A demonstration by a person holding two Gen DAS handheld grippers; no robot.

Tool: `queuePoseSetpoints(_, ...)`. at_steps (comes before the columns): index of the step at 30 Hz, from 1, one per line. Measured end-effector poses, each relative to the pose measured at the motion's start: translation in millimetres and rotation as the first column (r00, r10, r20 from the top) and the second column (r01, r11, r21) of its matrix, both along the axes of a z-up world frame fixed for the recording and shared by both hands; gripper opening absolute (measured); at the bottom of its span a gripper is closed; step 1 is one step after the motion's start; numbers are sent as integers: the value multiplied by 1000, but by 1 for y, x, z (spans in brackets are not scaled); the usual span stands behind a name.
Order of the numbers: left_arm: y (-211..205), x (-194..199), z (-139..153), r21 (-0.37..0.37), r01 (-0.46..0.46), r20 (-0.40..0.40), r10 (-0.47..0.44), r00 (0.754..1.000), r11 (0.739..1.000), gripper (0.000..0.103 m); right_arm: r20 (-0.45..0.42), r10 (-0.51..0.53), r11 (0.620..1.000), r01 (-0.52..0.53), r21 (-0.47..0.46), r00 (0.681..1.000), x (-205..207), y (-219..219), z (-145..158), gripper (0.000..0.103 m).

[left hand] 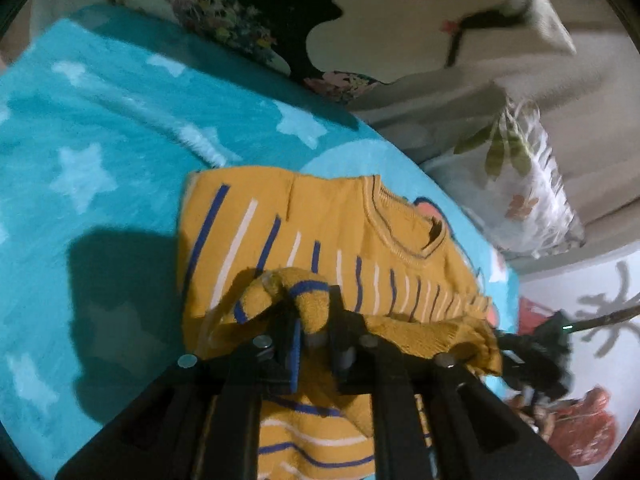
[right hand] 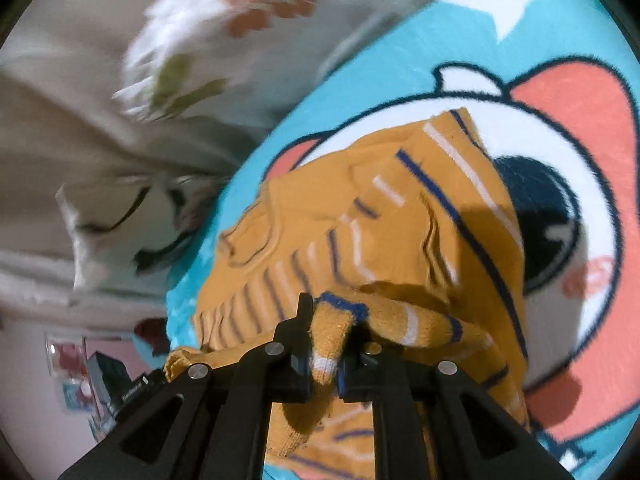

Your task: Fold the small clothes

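Blanket [left hand: 100,152] of plush turquoise fleece with pale stars carries everything, spread flat and running to a far edge where cushions lean. In the right wrist view the same blanket [right hand: 360,92] shows a large cartoon figure in white and coral with a dark round eye. Behind its far edge stands a cream cushion with a black silhouette print and flowers [left hand: 320,32], and beside that a smaller white fringed cushion with green leaves and orange blossoms [left hand: 528,184].

On the blanket, toward its right edge in the left wrist view, lies the small mustard-yellow knitted sweater with blue and white stripes [left hand: 320,220]. Its ribbed round collar points toward the right edge, and its upper part rests flat on the fleece, partly over the cartoon figure. The near part of the sweater [right hand: 380,208] is lifted off the blanket and doubled over toward the collar.

The left gripper [left hand: 314,320], black with two fingers, pinches a bunched fold of the striped knit between its pads, the cloth bulging up above the fingertips. The right gripper [right hand: 330,344], of the same make, likewise clamps a thick roll of the sweater's hem between its jaws. Both frames are blurred at the edges.
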State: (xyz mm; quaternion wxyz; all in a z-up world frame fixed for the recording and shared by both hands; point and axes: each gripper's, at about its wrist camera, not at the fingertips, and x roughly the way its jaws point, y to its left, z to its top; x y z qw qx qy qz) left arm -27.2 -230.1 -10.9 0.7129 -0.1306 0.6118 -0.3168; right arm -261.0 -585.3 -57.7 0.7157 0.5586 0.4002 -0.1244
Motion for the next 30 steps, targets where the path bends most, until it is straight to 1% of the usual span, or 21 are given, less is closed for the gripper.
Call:
queuePoseSetpoints(1, 1, 8, -5, -37, -7, -39, 5, 999, 999, 22, -9, -15, 1000, 16, 22, 1000, 4, -5, -7, 14)
queuePoseSetpoints(2, 2, 14, -8, -65, -17, -70, 13, 997, 998, 28, -9, -36, 998, 36, 50, 999, 6, -11, -13, 16)
queuePoseSetpoints(3, 3, 20, -12, -91, -28, -99, 19, 995, 995, 33, -1, -59, 995, 59, 77, 998, 8, -15, -18, 24)
queuePoseSetpoints(4, 4, 25, -15, -120, -37, -123, 22, 992, 992, 35, 9, -80, 992, 79, 101, 997, 8, -19, -21, 27)
queuePoseSetpoints(5, 4, 28, -17, -133, -39, -135, 21, 991, 990, 36, 19, -104, 987, 101, 125, 994, 9, -23, -24, 33)
queuePoseSetpoints(6, 3, 30, -19, -142, -39, -146, 18, 989, 989, 38, 31, -136, 980, 130, 152, 990, 9, -28, -27, 38)
queuePoseSetpoints(8, 3, 35, -20, -172, -37, -161, 8, 987, 984, 42, 39, -169, 971, 160, 179, 985, 12, -34, -29, 41)
queuePoseSetpoints(9, 4, 37, -19, -186, -41, -162, 11, 987, 982, 49, 43, -182, 967, 171, 188, 982, 14, -37, -30, 42)
queuePoseSetpoints(10, 7, 40, -17, -200, -56, -157, 25, 987, 978, 53, 51, -196, 963, 183, 197, 979, 16, -40, -29, 43)
queuePoseSetpoints(11, 11, 43, -15, -216, -73, -152, 40, 988, 974, 58, 66, -214, 957, 195, 212, 975, 16, -44, -29, 47)
queuePoseSetpoints(12, 16, 47, -12, -243, -91, -151, 55, 987, 966, 59, 81, -231, 950, 207, 232, 970, 17, -46, -31, 54)
queuePoseSetpoints(13, 20, 50, -10, -251, -100, -151, 63, 986, 963, 59, 93, -249, 942, 219, 253, 964, 16, -48, -32, 57)
queuePoseSetpoints(14, 22, 53, -7, -244, -109, -146, 75, 986, 964, 59, 100, -268, 934, 233, 271, 958, 16, -50, -33, 61)
queuePoseSetpoints(17, 34, 53, 4, -190, -103, -91, 87, 992, 976, 62, 109, -318, 910, 271, 314, 942, 14, -58, -36, 63)
queuePoseSetpoints(19, 45, 44, 12, -104, -83, -19, 81, 996, 991, 64, 116, -330, 903, 277, 327, 937, 12, -58, -34, 64)
queuePoseSetpoints(20, 49, 39, 13, -75, -76, 1, 76, 997, 994, 65, 123, -332, 903, 277, 327, 935, 12, -56, -30, 65)
queuePoseSetpoints(22, 62, 24, 10, 14, -51, 44, 51, 998, 999, 66, 134, -327, 910, 274, 311, 935, 11, -53, -23, 67)
queuePoseSetpoints(23, 69, 16, 7, 45, -39, 52, 37, 998, 998, 66, 140, -324, 914, 271, 302, 936, 10, -52, -19, 69)
queuePoseSetpoints(25, 81, -2, -3, 79, -6, 43, 2, 999, 997, 66, 153, -317, 921, 265, 287, 936, 9, -48, -10, 72)
queuePoseSetpoints(27, 87, -20, -14, 98, 34, 28, -37, 999, 995, 66, 166, -307, 925, 253, 282, 937, 6, -48, -6, 75)
queuePoseSetpoints(30, 81, -46, -30, 118, 94, 14, -96, 995, 989, 66, 166, -283, 927, 225, 302, 945, 2, -41, -3, 77)
